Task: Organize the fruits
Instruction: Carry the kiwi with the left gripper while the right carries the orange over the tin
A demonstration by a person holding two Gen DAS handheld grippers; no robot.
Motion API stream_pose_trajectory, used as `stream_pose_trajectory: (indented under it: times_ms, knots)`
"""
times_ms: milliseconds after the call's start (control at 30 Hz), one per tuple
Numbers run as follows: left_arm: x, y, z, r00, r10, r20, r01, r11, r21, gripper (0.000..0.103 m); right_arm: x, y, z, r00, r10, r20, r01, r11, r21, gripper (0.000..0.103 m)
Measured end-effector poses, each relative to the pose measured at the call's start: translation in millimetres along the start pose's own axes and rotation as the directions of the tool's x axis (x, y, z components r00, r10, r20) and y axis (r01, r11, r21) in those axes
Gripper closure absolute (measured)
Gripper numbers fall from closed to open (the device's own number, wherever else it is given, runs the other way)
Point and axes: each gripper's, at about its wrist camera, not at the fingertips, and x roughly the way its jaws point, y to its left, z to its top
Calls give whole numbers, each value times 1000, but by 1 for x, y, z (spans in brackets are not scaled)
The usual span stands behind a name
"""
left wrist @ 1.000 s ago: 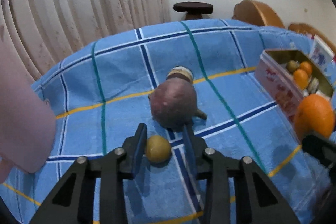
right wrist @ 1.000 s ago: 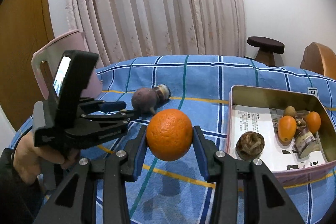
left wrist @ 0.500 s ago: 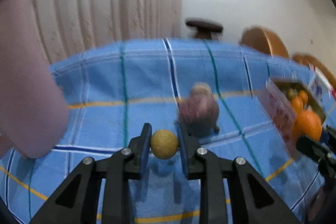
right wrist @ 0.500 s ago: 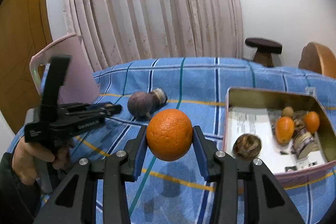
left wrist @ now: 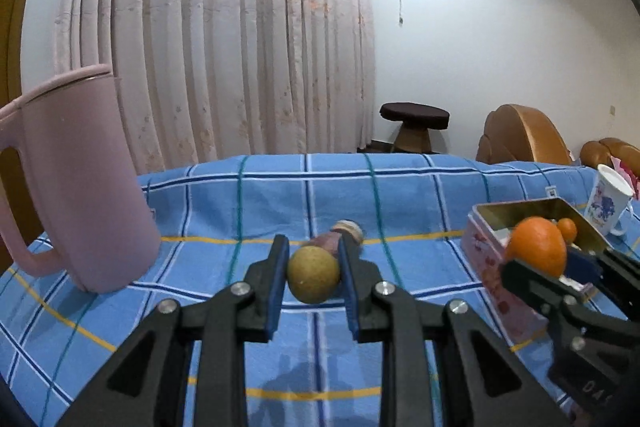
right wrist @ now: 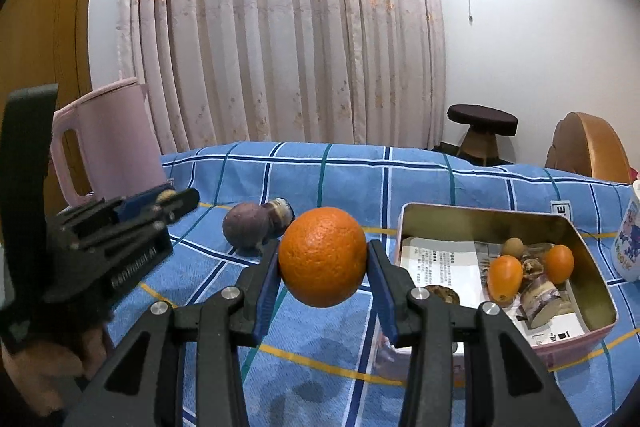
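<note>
Left gripper (left wrist: 313, 277): fingers clamped on a small yellow-green fruit (left wrist: 313, 273). A second ago that fruit lay on the blue checked cloth (left wrist: 400, 195) between parted fingers; now it is pinched and raised clear of the cloth. Pick is done on this side.

Right gripper (right wrist: 323, 265): fingers grasping the orange (right wrist: 322, 257), as a second ago. It hangs in the air just left of the tin box (right wrist: 586, 245), nearer the box than before but not yet over it.

Box holds two small orange fruits (right wrist: 505, 274), a small brownish one and some wrapped bits on a printed sheet. Loose on the cloth: a purple fruit (right wrist: 245, 229) with a small jar-like thing touching it behind. Pink jug (left wrist: 76, 179) stands at far left, white mug (left wrist: 610, 201) beyond the box.

Judgement: both loads are ready for the box; the orange probably goes first, being closer. The purple fruit remains to collect.
</note>
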Motion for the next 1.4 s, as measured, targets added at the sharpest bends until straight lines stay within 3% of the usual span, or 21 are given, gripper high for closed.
stream_pose_trajectory:
  times_ms: [333,533,833,1067,1267,1400]
  knots:
    - [-9,-31,-5,1000,0,-15,-1,1000,-3,77,-17,-24,-4,1000,-12,15,12,1000,-1,59]
    - [-12,-47,-4,998,-68,-15,67,996,-53,77,-29,-53,-2,998,-46,34,45,999,10,59]
    - [-13,-84,-2,993,-116,1,116,993,-17,77,-46,-116,2,987,-146,61,141,987,72,59]
    - [-9,-122,4,985,-175,4,174,984,35,76,-59,-163,7,964,-254,81,246,964,98,59]
    - [6,-154,13,974,-225,-17,226,973,43,76,-58,-191,7,951,-303,63,294,947,128,59]
    - [19,-177,16,974,-222,-40,224,972,69,76,-46,-195,7,948,-316,29,311,945,104,59]
